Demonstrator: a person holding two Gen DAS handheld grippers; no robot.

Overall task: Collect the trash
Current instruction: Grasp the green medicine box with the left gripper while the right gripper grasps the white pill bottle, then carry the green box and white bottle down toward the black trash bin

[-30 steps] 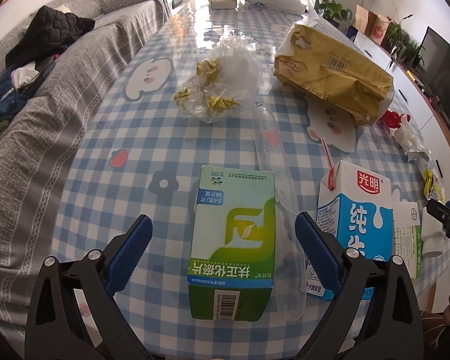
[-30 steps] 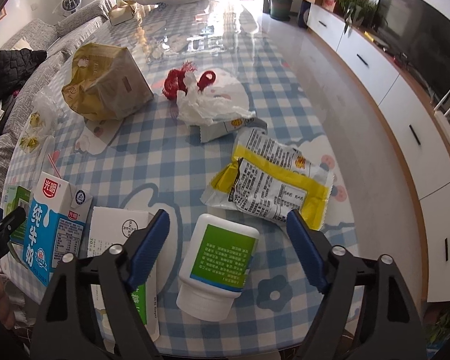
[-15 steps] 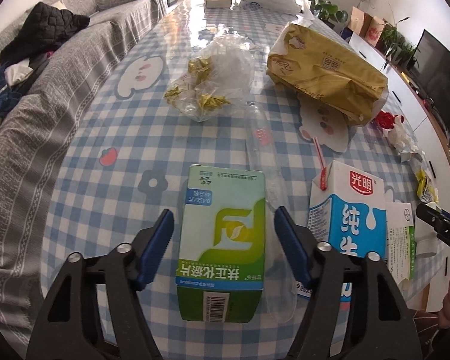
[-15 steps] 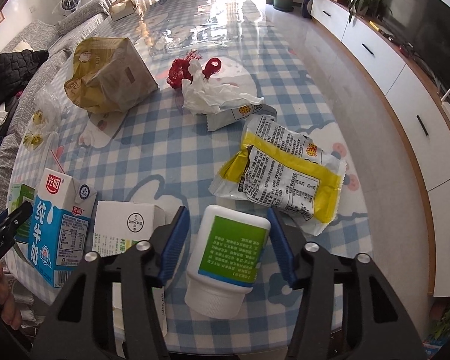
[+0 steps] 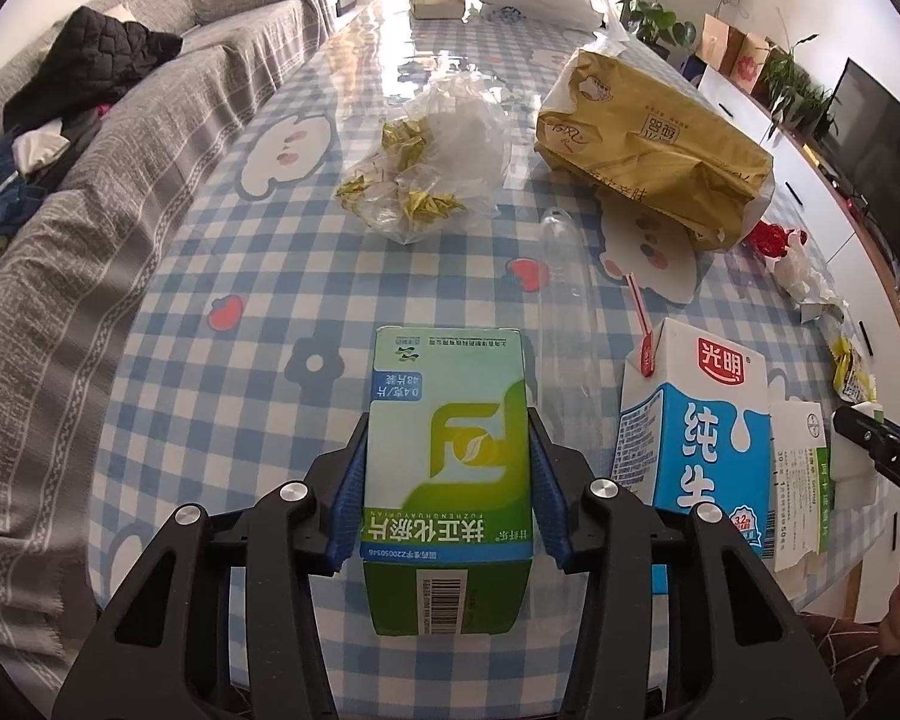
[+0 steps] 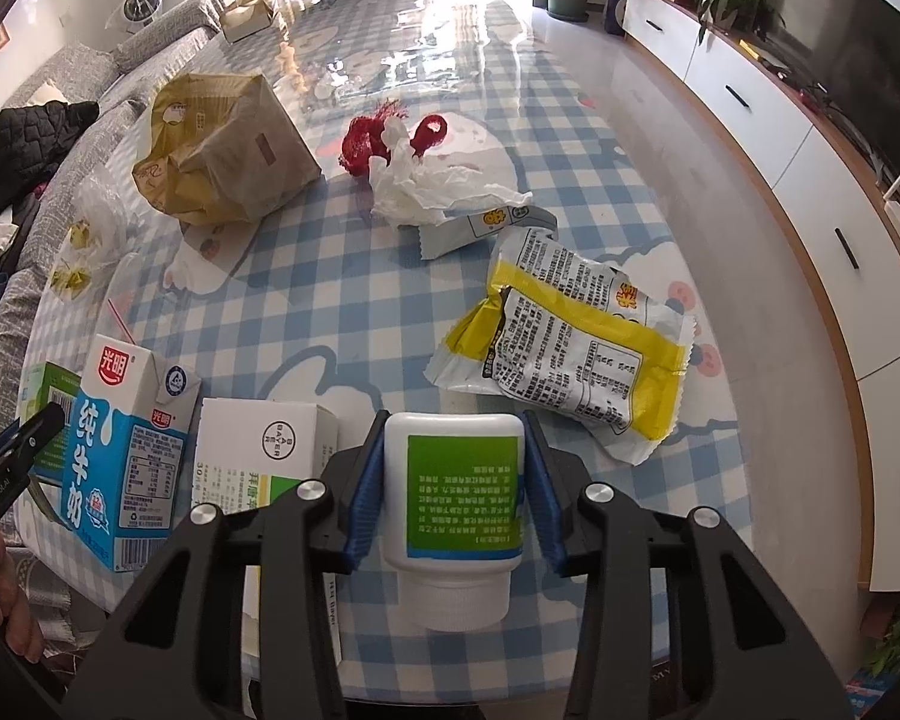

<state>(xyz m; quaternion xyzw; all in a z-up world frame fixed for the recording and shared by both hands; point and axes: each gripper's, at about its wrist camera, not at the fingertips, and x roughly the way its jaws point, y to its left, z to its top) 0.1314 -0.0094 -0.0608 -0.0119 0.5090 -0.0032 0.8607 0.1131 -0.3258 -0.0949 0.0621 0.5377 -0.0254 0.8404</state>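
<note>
A green and white medicine box (image 5: pixel 444 480) lies flat on the blue checked table (image 5: pixel 222 228). My left gripper (image 5: pixel 448 417) straddles it, jaws closing, and both blue pads (image 5: pixel 348 486) touch the box's long sides. A white bottle with a green label (image 6: pixel 459 480) lies on its side near the table's front edge. My right gripper (image 6: pixel 456 420) is closing on it, its pads (image 6: pixel 543 492) against the bottle's body. A blue and white milk carton (image 5: pixel 702 426) stands between the two grippers.
A white medicine box (image 6: pixel 264 438) lies beside the bottle. A yellow snack wrapper (image 6: pixel 570 342), crumpled tissue (image 6: pixel 426 192), brown paper bag (image 5: pixel 648 150), clear bag of gold wrappers (image 5: pixel 432 180) and clear empty bottle (image 5: pixel 564 312) lie further back. A grey sofa (image 5: pixel 90 150) runs along the left.
Both grippers' jaws have closed in from wide apart until the pads meet the green box and the white bottle. Neither hand has shifted.
</note>
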